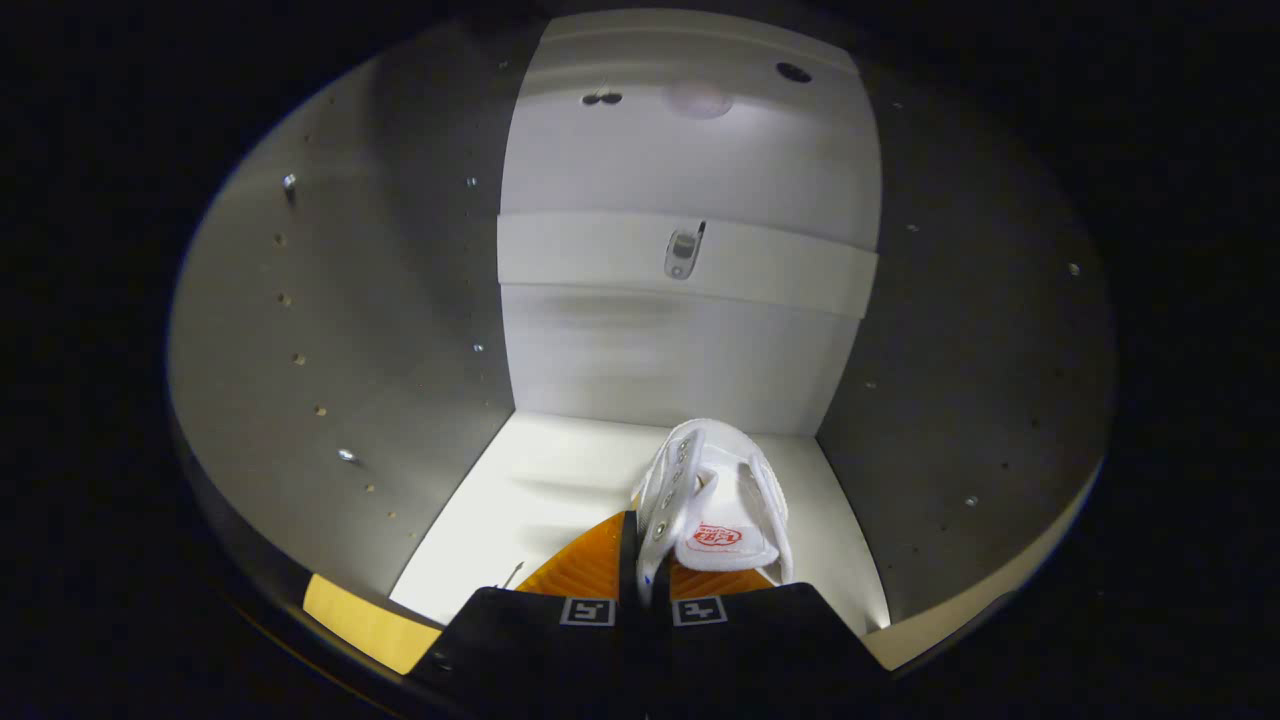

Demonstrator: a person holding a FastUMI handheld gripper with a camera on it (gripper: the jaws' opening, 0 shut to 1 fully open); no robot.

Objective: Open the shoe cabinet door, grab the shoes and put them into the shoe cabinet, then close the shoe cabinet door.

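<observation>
- Left wall of the shoe cabinet (330, 330): a grey panel at about 9 o'clock from the tongs, dotted with rows of small peg holes. It looks hard and smooth, nothing to catch on.
- Cabinet floor (520, 500): a pale, brightly lit board running from the fingers toward 12 o'clock up to the back panel (680, 350). It looks flat and slick, so I judge a shoe set on it could slide a little if nudged.
- Tongs (645, 585): the two fingers are drawn tight together, pinching one thin edge of the shoe; only a sliver of gap shows between them, with the shoe's side wall in it.
- Shoe (715, 500): a small white sneaker, inside the cabinet, just ahead of the fingers at about 12 to 1 o'clock, near the floor. Whether its sole rests on the floor I cannot tell. Eyelets run along the gripped side and a red mark sits on the tongue.
- Handling, as a judgement: it looks light and soft-walled, so the upper folds under a pinch while the sole stays stiffer. The collar or eyelet edge is a fair hold; a loose pinch may let it swing or twist.
- Right wall (980, 350): a shadowed panel at about 3 o'clock, close beside the shoe, leaving less room on that side.
</observation>
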